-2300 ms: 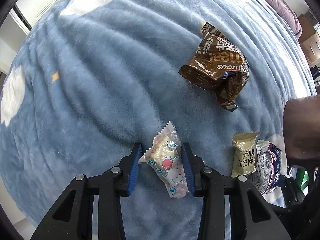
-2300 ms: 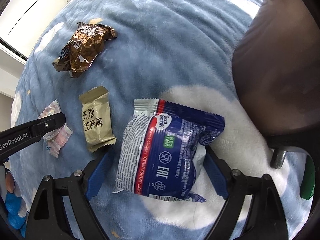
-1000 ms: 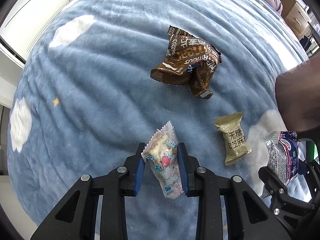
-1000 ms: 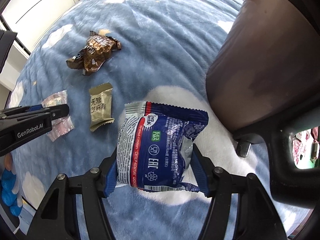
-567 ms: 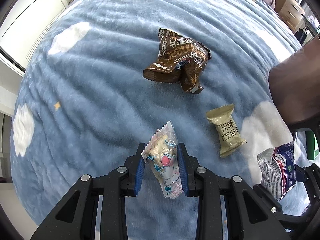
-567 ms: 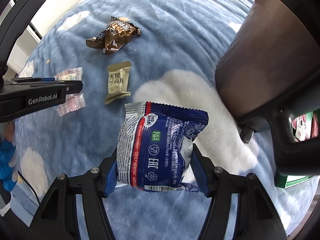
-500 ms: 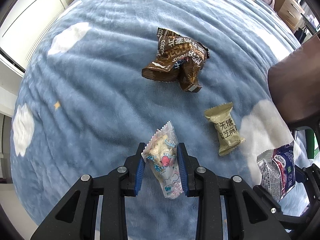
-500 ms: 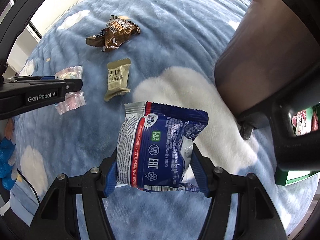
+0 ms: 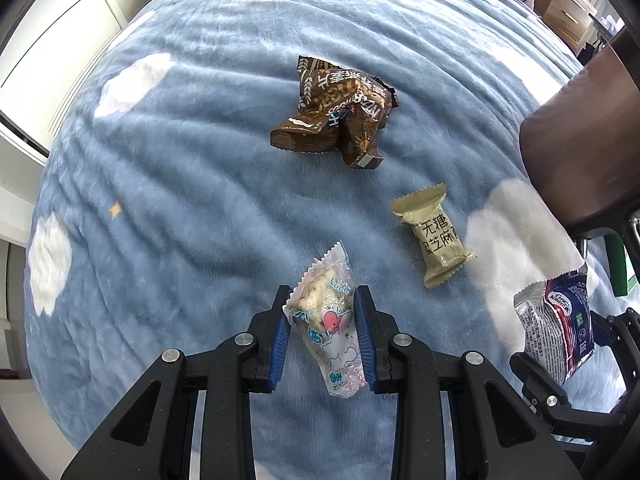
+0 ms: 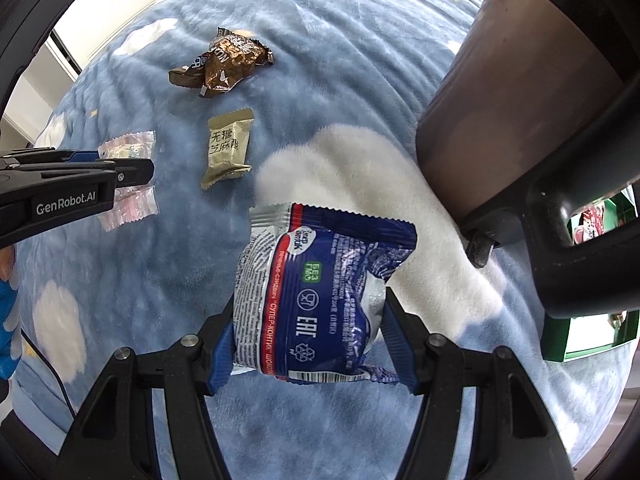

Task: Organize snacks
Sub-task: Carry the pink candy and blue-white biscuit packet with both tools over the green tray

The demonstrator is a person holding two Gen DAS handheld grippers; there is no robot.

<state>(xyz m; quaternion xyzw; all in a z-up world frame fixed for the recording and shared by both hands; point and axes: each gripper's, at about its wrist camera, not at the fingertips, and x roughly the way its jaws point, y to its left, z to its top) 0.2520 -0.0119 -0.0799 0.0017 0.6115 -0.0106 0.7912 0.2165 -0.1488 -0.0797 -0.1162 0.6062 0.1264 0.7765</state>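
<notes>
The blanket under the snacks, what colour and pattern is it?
The blanket is blue with white clouds and small yellow stars, clearest in the left wrist view.

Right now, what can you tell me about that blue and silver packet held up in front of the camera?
The blue and silver packet is a crinkly foil pillow pack with serrated end seams, a red stripe, a small green label, Cyrillic print, recycling marks and a barcode at its near end. It looks puffed and slightly creased, unopened as far as can be seen. The right gripper has its blue-padded jaws pressed on both sides, holding it above the blue blanket over a white cloud patch. Nothing else touches it.
</notes>
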